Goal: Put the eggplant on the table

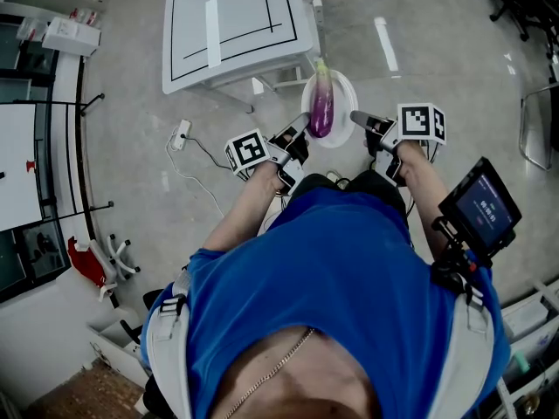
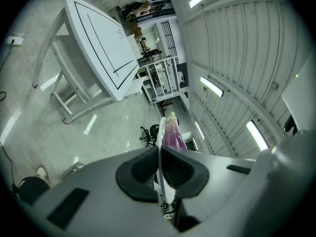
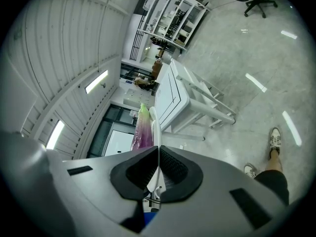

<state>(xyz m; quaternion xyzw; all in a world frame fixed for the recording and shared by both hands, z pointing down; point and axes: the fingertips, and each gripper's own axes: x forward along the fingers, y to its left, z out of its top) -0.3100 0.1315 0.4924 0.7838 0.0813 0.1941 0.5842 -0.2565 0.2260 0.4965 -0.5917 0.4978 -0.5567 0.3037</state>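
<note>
Just short of the table (image 1: 236, 24), the left gripper (image 1: 303, 126) and right gripper (image 1: 357, 117) each clamp opposite rims of the plate (image 1: 347, 84), presumably to carry it level; the eggplant (image 1: 321, 103) lies on it.

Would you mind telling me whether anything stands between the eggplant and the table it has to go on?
Nothing visible does. The eggplant lies on a plate that the left gripper and right gripper clamp by its rim; only floor separates it from the table ahead.
</note>
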